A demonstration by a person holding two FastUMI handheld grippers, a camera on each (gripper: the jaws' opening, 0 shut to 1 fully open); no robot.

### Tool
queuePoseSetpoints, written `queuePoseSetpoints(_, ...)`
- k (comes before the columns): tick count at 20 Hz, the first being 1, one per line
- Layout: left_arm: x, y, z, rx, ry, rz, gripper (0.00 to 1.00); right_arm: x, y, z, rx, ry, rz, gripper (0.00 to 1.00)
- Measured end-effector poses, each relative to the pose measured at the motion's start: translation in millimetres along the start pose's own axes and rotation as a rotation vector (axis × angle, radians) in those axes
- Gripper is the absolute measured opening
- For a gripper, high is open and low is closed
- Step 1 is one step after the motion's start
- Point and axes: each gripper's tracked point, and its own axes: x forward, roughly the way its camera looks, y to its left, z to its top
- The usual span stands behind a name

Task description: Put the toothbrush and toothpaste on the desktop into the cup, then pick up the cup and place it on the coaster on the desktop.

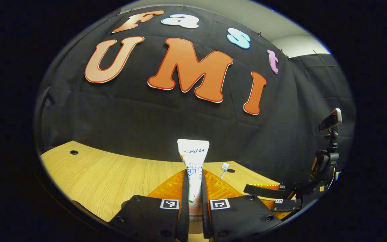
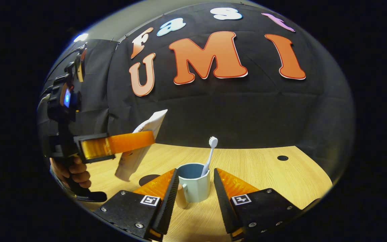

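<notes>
Left gripper point(image 1: 195, 201) clamps toothpaste point(image 1: 193, 168), tube airborne at cup's 10 o'clock. Cup point(image 2: 194, 183) on desktop point(image 2: 264, 174), toothbrush point(image 2: 209, 154) inside. Right gripper point(image 2: 193, 198) open, astride cup. Centre tube over rim, lower, then release.

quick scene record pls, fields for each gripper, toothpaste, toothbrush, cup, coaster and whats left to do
left gripper: shut on the toothpaste, held above the desktop
right gripper: open, fingers either side of the cup, not touching it
toothpaste: white tube, tilted in the air, left of the cup
toothbrush: standing in the cup, head up
cup: light blue, upright on the wooden desktop
coaster: dark disc on the desktop left of the cup, partly hidden
left to do: toothpaste into cup, cup onto coaster
</notes>
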Motion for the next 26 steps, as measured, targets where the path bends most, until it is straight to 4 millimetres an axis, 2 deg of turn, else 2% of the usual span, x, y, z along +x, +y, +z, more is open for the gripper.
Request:
queuePoseSetpoints(3, 18, -8, 9, -0.025, -0.056, -0.035, 0.17, -10, -4, -1, -0.037, 0.008, -0.003, 0.71)
queuePoseSetpoints(5, 27, -13, 7, -0.031, -0.070, -0.077, 0.19, -17, -6, -3, -0.047, 0.013, 0.001, 0.75)
queuePoseSetpoints(12, 52, -29, 16, -0.078, -0.132, -0.151, 0.19, -29, -9, -4, -0.048, 0.025, -0.002, 0.78)
queuePoseSetpoints(17, 74, -31, -2, -0.042, -0.112, -0.150, 0.19, -39, -12, -10, -0.052, 0.047, -0.008, 0.78)
queuePoseSetpoints(19, 82, -31, -9, -0.027, -0.104, -0.149, 0.19, -44, -20, -9, -0.063, 0.040, -0.031, 0.78)
queuePoseSetpoints(26, 98, -33, -34, -0.056, -0.048, -0.157, 0.20, -48, -27, -16, -0.042, 0.054, -0.043, 0.78)
